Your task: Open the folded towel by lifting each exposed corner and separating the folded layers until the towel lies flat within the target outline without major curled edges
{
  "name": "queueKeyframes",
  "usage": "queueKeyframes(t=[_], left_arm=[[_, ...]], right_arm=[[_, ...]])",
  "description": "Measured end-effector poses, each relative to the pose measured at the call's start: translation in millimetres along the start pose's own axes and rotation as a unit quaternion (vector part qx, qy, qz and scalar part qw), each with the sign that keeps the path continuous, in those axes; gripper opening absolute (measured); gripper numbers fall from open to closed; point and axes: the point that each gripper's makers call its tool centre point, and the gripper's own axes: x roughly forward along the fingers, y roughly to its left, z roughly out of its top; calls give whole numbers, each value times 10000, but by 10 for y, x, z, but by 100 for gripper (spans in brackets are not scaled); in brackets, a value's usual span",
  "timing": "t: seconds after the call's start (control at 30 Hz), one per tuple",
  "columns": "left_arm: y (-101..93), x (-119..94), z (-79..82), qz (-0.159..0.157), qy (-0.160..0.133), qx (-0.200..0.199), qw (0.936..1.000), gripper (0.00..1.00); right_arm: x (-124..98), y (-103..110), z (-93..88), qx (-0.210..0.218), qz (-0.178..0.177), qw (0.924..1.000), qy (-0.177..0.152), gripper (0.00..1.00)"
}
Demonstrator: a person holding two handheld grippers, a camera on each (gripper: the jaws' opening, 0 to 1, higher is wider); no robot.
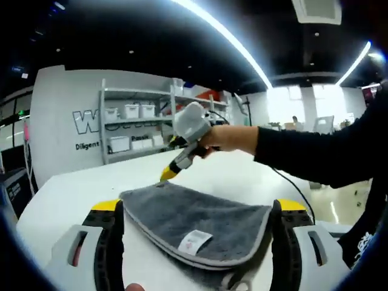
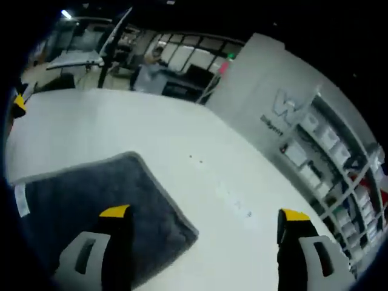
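Our left gripper [image 1: 197, 227]: jaws apart, straddling near edge of towel [image 1: 194, 224], nothing clamped. Our right gripper [image 2: 203, 233]: jaws apart, poised over far corner, seen from left gripper view too. Towel folded, grey, lying on white bench [image 1: 73, 194], label [image 1: 194, 241] near front. We judge it soft, light, limp; best pinch top layer at exposed corner. Bench bare all around, edges well off, ample room to spread.
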Motion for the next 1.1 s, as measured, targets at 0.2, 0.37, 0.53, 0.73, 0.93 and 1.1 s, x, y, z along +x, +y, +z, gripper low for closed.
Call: queueKeyframes(t=[0.2, 0.37, 0.53, 0.73, 0.93, 1.1], left_arm=[[76, -40, 61, -18, -128, -232, 9996, 100], [227, -92, 99, 138, -163, -302, 9993, 100], [349, -179, 139, 268, -208, -273, 9990, 100], [268, -263, 220, 141, -379, -184, 9990, 100], [267, -332, 184, 189, -351, -4, 9992, 100], [272, -372, 209, 119, -475, 7, 9988, 98]], right_arm=[[-478, 2, 244, 381, -196, 9972, -617, 100], [-895, 37, 208, 845, -395, 9897, -1090, 100], [-1272, 210, 116, 1069, -543, 9833, -1369, 100], [-1571, 465, 78, 982, -664, 9815, -1506, 100], [-1778, 775, -120, 972, -568, 9831, -1441, 100], [-1986, 907, -179, 1027, -543, 9817, -1511, 100]])
